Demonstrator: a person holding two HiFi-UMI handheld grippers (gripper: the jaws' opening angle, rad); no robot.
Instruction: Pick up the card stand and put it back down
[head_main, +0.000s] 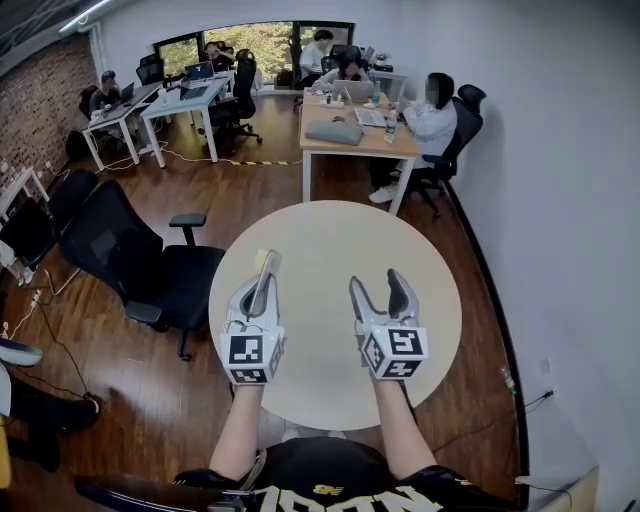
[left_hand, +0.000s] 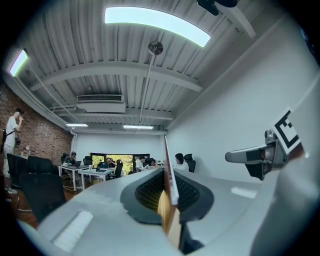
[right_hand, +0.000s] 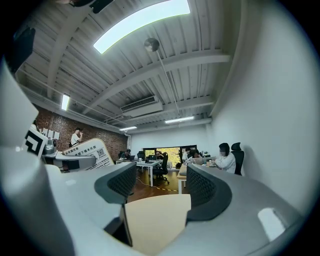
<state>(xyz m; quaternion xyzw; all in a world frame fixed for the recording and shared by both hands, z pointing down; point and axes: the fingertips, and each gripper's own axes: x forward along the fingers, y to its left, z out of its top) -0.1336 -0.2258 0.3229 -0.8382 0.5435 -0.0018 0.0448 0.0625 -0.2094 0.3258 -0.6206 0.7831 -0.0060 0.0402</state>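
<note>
- Your left claw (head_main: 262, 288) is clamped on the thin white card stand (head_main: 266, 261), at ten o'clock over the round beige surface (head_main: 340, 235).
- It is probably light, stiff and slippery, so grip its flat faces.
- Your right claw (head_main: 378, 290) stands apart, empty.

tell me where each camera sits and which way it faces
Head view: on the person's head, looking steeply down at the round table; both forearms, the left gripper and the right gripper show.
Left gripper view: on the left gripper, looking along its jaws, shut on the card stand, towards the office.
Right gripper view: on the right gripper, looking along its open, empty jaws over the table.
Shared: each gripper view catches the other gripper at its edge.
</note>
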